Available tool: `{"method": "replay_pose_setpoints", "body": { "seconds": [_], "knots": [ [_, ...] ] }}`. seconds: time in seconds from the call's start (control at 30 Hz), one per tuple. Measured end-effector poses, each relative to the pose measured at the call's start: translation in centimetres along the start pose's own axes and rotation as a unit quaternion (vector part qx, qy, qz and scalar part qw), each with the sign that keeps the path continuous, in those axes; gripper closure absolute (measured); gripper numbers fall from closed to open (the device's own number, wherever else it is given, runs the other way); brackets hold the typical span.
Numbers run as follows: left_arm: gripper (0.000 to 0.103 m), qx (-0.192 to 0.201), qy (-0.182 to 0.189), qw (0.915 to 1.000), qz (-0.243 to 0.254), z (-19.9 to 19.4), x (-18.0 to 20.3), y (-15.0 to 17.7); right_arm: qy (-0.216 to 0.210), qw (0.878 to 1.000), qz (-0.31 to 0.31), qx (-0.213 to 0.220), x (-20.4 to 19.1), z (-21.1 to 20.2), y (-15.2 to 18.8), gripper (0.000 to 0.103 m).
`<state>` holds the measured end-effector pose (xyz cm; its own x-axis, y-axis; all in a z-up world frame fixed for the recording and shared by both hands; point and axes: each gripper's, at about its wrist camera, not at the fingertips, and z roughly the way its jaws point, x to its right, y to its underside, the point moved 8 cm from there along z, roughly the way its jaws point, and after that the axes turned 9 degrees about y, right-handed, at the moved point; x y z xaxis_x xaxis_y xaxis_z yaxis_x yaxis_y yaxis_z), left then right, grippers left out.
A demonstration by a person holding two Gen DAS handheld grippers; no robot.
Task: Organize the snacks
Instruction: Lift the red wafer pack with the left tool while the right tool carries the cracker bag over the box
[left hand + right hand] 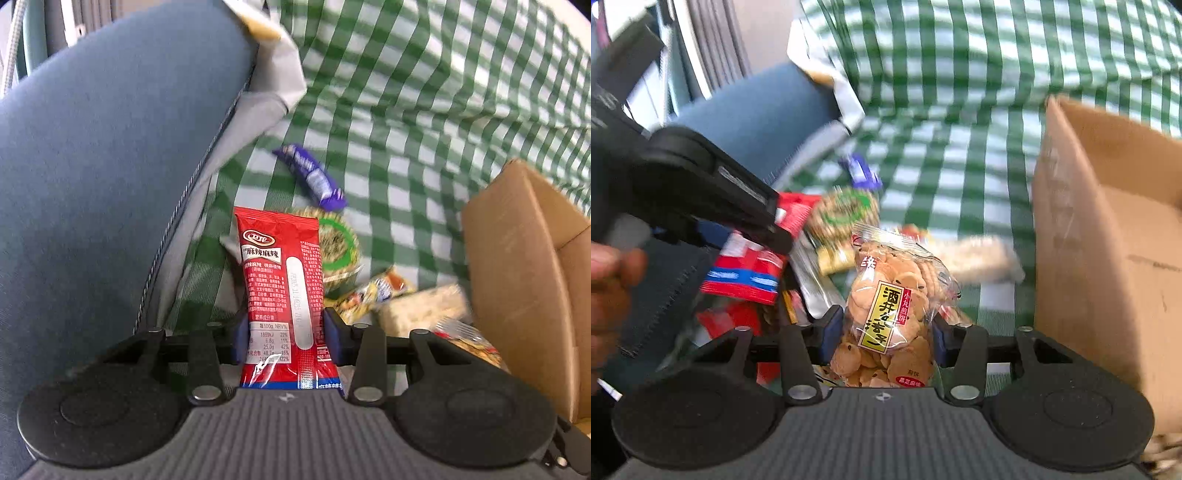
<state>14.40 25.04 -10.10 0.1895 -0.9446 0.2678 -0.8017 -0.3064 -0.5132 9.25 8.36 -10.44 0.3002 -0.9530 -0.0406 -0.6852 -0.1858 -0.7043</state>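
Note:
My left gripper (287,332) is shut on a red snack packet (280,273) with white print, which stands upright between the blue pads. The same red packet (746,273) shows at the left of the right wrist view, lifted above the pile. My right gripper (886,332) is shut on a clear bag of small round biscuits (890,291) with a yellow label. Loose snacks lie on the green checked cloth (406,110): a purple bar (314,177), a round green packet (336,243), a yellow packet (376,291) and a pale rice bar (424,310).
An open cardboard box (1108,240) stands at the right, close to the pile, and shows as a cardboard box (517,258) in the left wrist view. A blue-grey cushion (110,166) fills the left side. A person's hand (609,280) is at the left edge.

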Motion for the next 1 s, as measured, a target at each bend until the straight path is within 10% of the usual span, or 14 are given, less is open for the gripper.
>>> {"method": "replay_pose_setpoints", "body": {
  "seconds": [0.47,1.0],
  "knots": [
    [0.058,0.08,0.027,0.9964,-0.001,-2.6,2.4,-1.7,-0.023,0.992,-0.007,0.126,6.8,-9.8,-7.7,0.053],
    [0.057,0.181,0.086,0.9743,0.103,-4.4,12.8,-1.9,0.12,0.978,0.11,0.129,22.4,-10.3,-1.9,0.053]
  ]
}}
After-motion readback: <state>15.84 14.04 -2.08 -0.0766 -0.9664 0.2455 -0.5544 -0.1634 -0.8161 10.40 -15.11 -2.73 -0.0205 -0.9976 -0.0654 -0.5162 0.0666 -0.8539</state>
